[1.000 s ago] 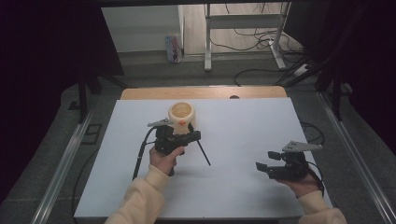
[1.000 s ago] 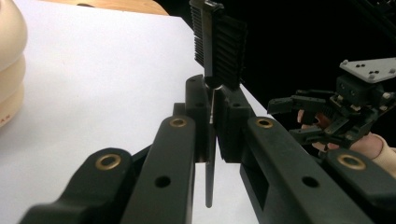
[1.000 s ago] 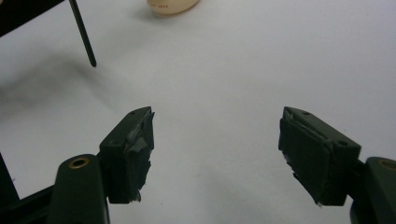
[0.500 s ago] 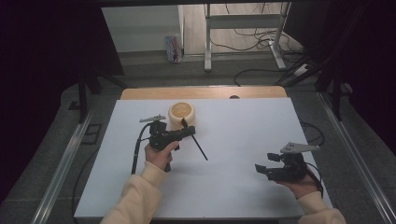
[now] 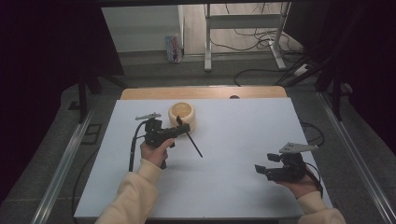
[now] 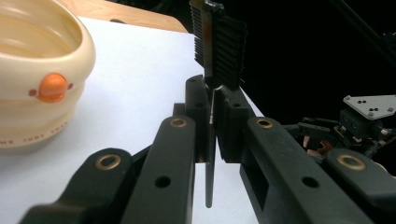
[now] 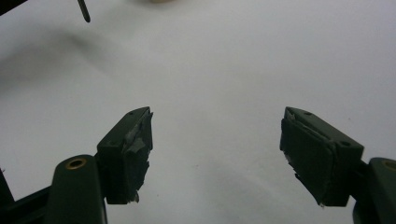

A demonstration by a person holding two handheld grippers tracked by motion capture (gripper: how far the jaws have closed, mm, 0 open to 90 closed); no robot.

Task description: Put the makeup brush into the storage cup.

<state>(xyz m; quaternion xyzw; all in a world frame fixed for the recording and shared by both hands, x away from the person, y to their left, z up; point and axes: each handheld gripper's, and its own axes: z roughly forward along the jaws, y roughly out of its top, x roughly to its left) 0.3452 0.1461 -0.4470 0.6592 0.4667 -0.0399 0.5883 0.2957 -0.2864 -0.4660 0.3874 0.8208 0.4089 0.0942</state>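
The left gripper (image 5: 180,128) is clenching a black brush (image 6: 219,44) mid-handle, just beside the cream bowl (image 5: 183,113) near the desk's (image 5: 243,140) far edge; it should be keeping that pinch firm and the bristles level. The right gripper (image 5: 262,169) is idling released by the near right corner
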